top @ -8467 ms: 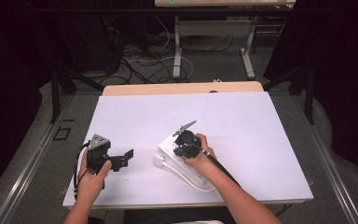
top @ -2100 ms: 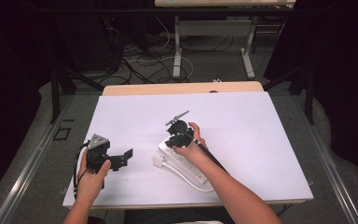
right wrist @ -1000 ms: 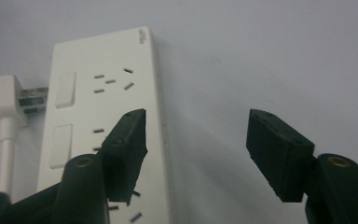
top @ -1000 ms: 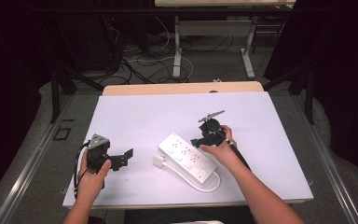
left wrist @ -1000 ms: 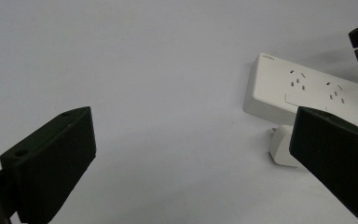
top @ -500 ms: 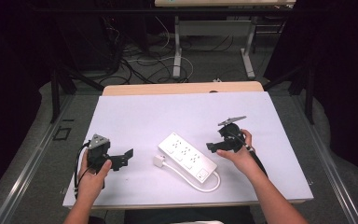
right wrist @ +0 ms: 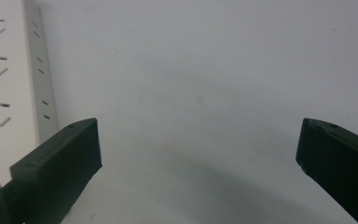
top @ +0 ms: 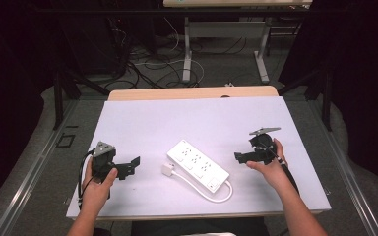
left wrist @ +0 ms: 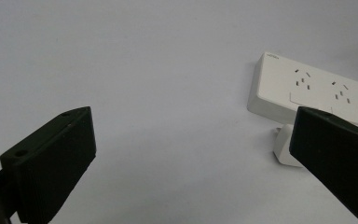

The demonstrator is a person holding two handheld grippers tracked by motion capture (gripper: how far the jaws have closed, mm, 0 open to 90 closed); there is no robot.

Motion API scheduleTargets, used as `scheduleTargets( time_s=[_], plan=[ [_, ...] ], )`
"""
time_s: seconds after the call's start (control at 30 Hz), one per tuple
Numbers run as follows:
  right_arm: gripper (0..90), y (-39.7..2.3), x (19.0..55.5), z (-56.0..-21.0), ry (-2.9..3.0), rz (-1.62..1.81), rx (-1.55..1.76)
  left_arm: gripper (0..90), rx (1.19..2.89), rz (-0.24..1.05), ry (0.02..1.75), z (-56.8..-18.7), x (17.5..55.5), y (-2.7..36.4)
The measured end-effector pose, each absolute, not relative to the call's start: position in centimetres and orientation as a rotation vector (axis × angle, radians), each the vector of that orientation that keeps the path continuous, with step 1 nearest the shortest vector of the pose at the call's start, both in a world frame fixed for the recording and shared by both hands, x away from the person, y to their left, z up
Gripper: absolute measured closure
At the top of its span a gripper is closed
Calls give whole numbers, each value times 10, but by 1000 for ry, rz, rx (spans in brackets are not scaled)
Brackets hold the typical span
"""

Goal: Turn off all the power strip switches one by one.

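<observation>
A white power strip lies diagonally in the middle of the white table. Its white plug rests beside its near-left end, and the cord loops round the front. My left gripper is held low at the table's left, open and pointing right at the strip. In the left gripper view the strip and plug lie beyond the open left gripper. My right gripper sits right of the strip, open and empty. In the right gripper view, the right gripper is spread over bare table, the strip at the left.
A wooden strip borders the table's far edge. Beyond it on the floor are desk legs and tangled cables. Bare table surface surrounds the strip on all sides.
My right gripper has moved from over the power strip out to the right, leaving the strip on the table. The left gripper has stayed put.
</observation>
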State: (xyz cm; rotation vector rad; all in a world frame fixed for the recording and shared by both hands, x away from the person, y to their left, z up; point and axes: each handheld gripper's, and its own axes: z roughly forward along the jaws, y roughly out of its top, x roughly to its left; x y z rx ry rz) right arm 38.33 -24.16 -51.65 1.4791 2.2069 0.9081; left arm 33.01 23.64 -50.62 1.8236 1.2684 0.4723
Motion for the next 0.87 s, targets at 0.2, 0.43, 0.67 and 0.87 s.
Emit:
scheduleTargets(
  time_s=[0.2, 0.43, 0.67, 0.87],
  plan=[
    [0, -260, 380, -523, 2178, 910, 1517, 6, 1825, 474, 1269, -507, 330, 237],
    [0, -277, 376, -529, 2137, 919, 1591, 6, 1833, 473, 1268, -507, 331, 237],
    [0, -287, 373, -532, 2109, 916, 1608, 6, 1822, 475, 1271, -508, 331, 238],
    [0, -293, 371, -532, 2091, 916, 1643, 6, 1825, 472, 1277, -507, 331, 239]
  ],
)
